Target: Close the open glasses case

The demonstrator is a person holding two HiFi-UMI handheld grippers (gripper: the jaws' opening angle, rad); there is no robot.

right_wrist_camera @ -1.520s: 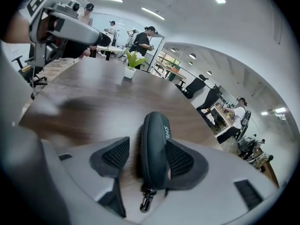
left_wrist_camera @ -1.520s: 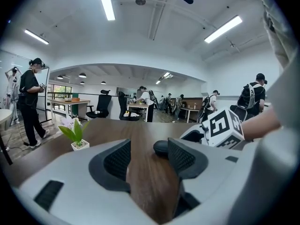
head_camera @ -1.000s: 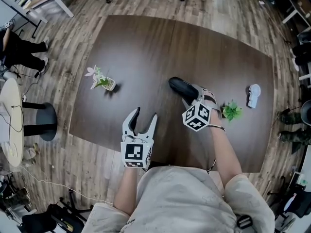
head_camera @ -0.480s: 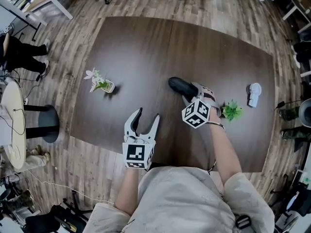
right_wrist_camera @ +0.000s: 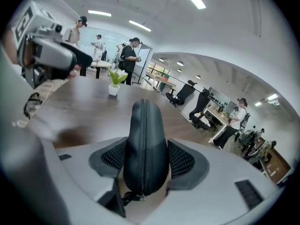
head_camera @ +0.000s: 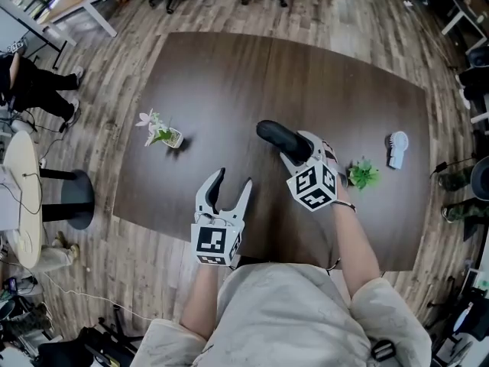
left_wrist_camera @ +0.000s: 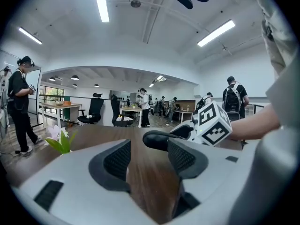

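Right gripper clamping glasses case by one end, just left of green plant; halves looking together. Left gripper hovering farther left of plant, jaws apart, empty. Risk: end-grip slipping on smooth shell, case dropping or springing open.

On the table we have the flower pot out at the left. The small plant is at the right, with the fan just beyond it toward the right edge. Between pot and plant, near the middle, the glasses case is in the jaws of the right gripper. The left gripper hangs over the near edge, left of the case and apart from it.
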